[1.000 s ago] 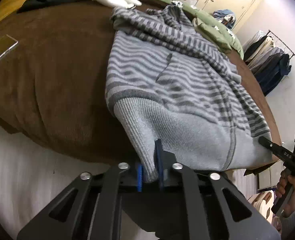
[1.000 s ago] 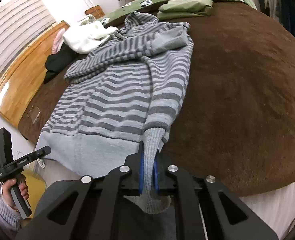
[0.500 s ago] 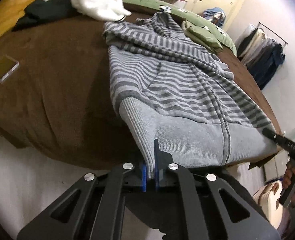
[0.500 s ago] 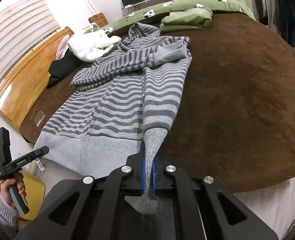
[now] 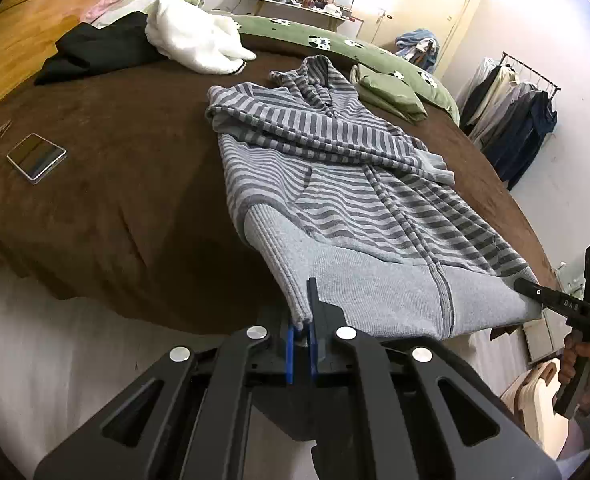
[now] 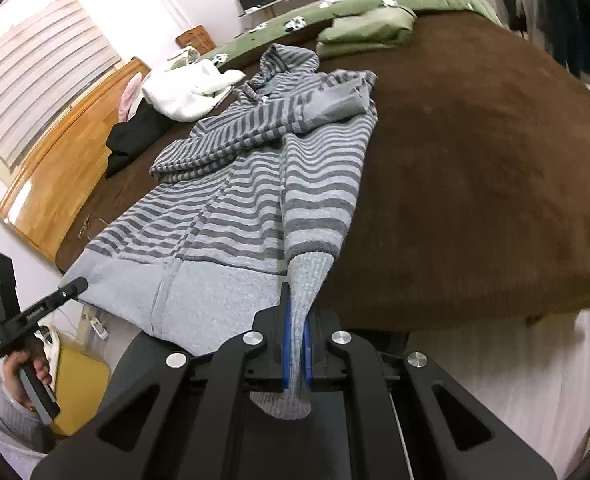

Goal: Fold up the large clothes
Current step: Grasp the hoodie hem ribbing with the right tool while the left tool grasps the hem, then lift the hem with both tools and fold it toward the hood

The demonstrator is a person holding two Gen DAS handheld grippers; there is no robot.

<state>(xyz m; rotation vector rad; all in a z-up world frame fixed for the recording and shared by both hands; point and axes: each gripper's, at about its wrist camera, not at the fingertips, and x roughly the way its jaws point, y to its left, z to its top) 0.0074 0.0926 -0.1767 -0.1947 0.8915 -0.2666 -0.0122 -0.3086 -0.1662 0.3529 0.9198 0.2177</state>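
A grey striped zip hoodie lies front up on the brown bed cover, hood far, plain grey hem near the bed's edge. One sleeve is folded across its chest. My left gripper is shut on the hem's left corner. My right gripper is shut on the ribbed cuff of the hoodie's other sleeve, at the hem's right corner. Each gripper shows at the far side of the other's view, the right one in the left wrist view and the left one in the right wrist view.
A white garment and a black one lie near the wooden headboard. A folded green item lies by the green quilt. A tablet rests on the cover. A clothes rack stands at the right wall.
Both grippers have pulled back and lifted a little from the bed's edge, still holding. The hoodie has been drawn flatter and straighter toward the near edge.
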